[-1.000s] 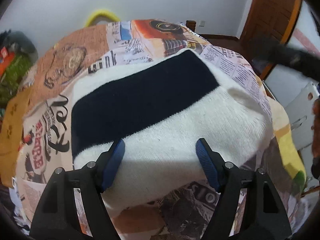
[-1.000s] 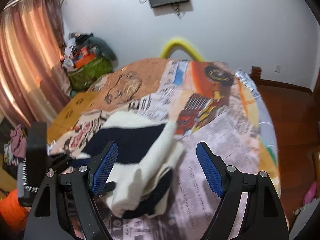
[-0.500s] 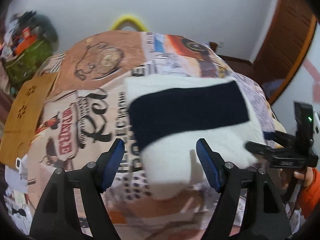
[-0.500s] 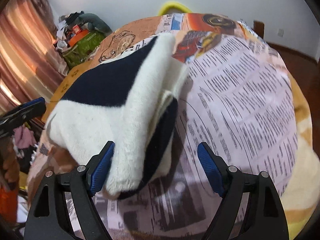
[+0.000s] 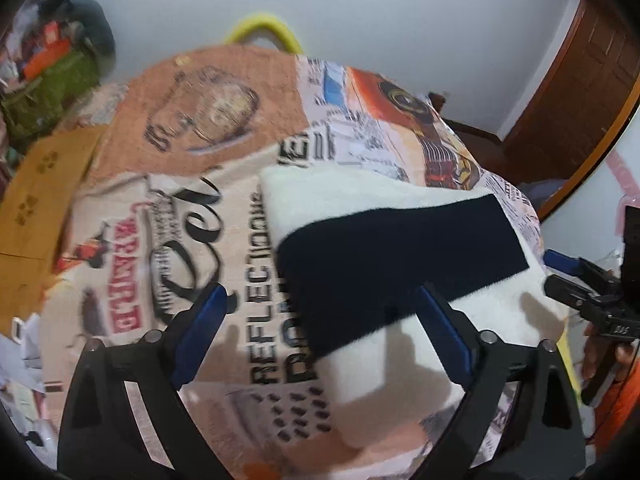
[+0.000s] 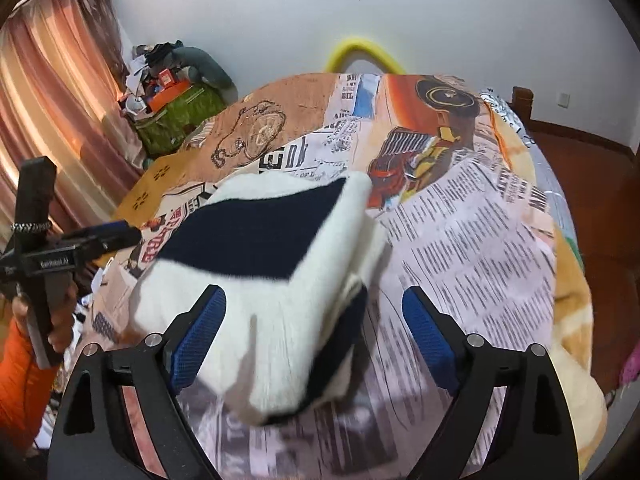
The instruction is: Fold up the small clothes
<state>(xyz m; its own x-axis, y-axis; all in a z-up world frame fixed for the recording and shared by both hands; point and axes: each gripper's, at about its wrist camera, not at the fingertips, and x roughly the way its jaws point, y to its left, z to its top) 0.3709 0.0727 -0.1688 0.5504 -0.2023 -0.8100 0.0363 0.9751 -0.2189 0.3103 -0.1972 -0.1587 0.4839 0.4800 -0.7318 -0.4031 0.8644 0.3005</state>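
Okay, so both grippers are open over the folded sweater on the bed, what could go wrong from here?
1. The folded sweater shows loose layers along its right edge; with the right gripper, whose jaws have just been opening, no longer pinching it, those layers may spring apart.
2. The left gripper, jaws also just opened, hangs close above the sweater and could snag it and drag the fold askew across the bedspread.

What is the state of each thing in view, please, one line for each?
Sweater: folded into a thick bundle, lying on the bedspread.
Left gripper: open, jaws just opened wider, pads not pressing the sweater.
Right gripper: open, jaws just opened wider, sweater's near end between them, not clamped.
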